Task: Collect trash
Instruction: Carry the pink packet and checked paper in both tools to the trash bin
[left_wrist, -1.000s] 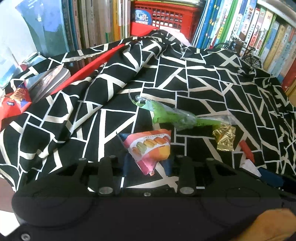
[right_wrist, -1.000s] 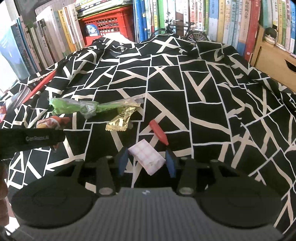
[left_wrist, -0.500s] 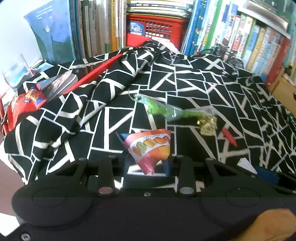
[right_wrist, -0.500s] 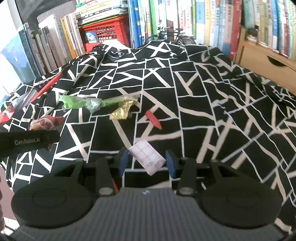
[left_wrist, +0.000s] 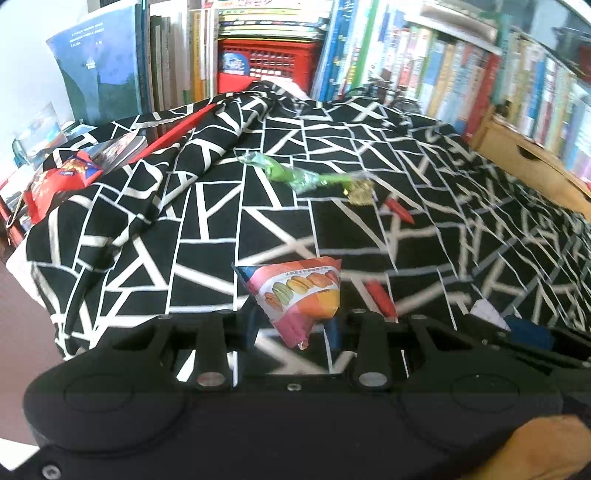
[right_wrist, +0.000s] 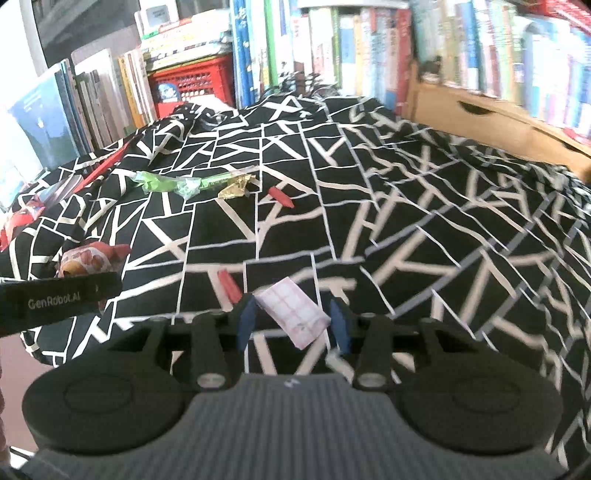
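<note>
Both grippers have been lifted and pulled back toward the near edge since the earlier frames; more of the black-and-white cloth (left_wrist: 207, 229) is now seen below them.

Left gripper (left_wrist: 295, 325): jaws closed on the macaron snack wrapper (left_wrist: 299, 295), held clear of the cloth.

Right gripper (right_wrist: 291, 321): pink checked paper scrap (right_wrist: 291, 314) is held between the blue pads; grip looks closed on it, though motion blur makes contact on the right pad hard to confirm.

Step in hand is judged to be carry-off: two pieces picked, no bin in view in either picture.

Left on the cloth, far side: green plastic wrapper (right_wrist: 170, 182), gold foil wrapper (right_wrist: 236, 188), red piece (right_wrist: 280, 195). A second red piece (right_wrist: 229, 286) lies near, just left of the right gripper.

Next move: both loads to be dropped in a bin, then a return for the far cluster.
</note>
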